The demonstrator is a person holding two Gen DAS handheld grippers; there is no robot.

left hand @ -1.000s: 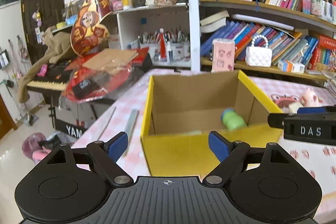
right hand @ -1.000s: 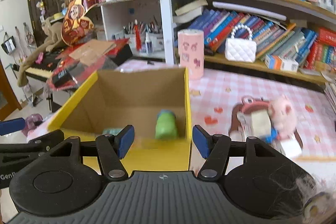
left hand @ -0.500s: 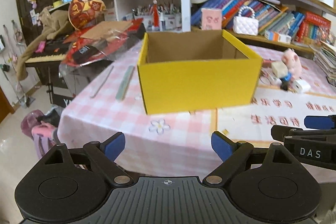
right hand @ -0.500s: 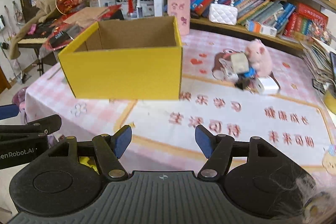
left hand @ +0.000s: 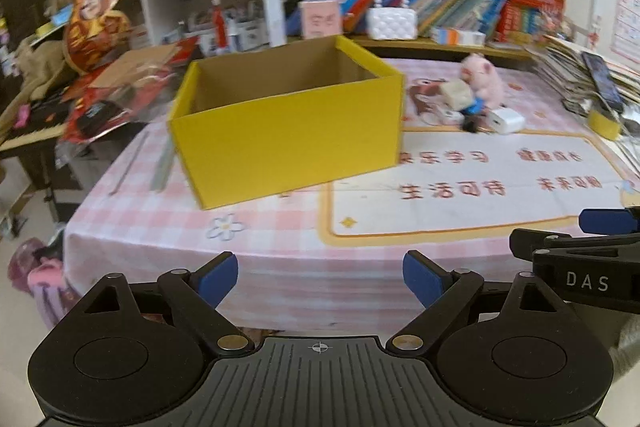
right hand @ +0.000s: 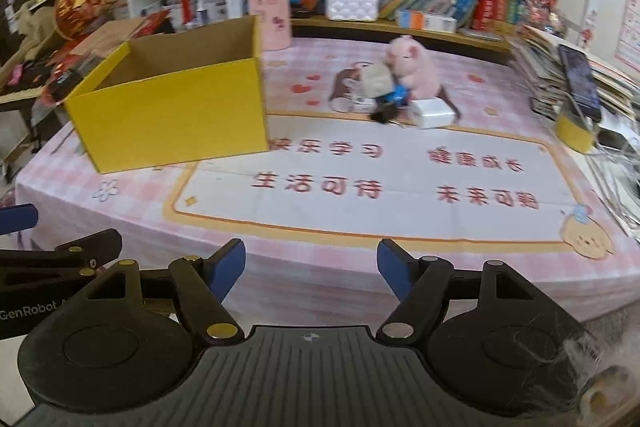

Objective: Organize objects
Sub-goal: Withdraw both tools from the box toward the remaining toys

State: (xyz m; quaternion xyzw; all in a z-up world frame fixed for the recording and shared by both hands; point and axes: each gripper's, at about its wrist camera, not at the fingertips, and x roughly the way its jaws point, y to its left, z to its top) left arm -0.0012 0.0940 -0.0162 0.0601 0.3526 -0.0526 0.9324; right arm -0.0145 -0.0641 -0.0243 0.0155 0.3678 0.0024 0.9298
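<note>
An open yellow cardboard box [left hand: 288, 131] [right hand: 172, 111] stands on the left of the pink checked table [right hand: 360, 259]; its inside is hidden from here. To its right lies a small pile: a pink plush pig [right hand: 412, 73] [left hand: 482, 81], a grey cube [right hand: 376, 83], a white charger [right hand: 434, 113] [left hand: 506, 121] and small dark and blue items. My left gripper [left hand: 320, 279] is open and empty, off the table's near edge. My right gripper [right hand: 311, 267] is open and empty, also off the near edge, to the right of the left one.
A white mat with red characters [right hand: 380, 183] covers the table's middle. A pink cylinder [right hand: 269, 13] and a white quilted purse [right hand: 352, 1] stand at the back under bookshelves. Stacked books with a phone [right hand: 576, 79] and a small yellow block [right hand: 574, 133] sit at the right edge.
Both grippers have pulled back from above the box to beyond the table's near edge, turning rightward. The green object inside the box has gone out of sight. Both stay open.
</note>
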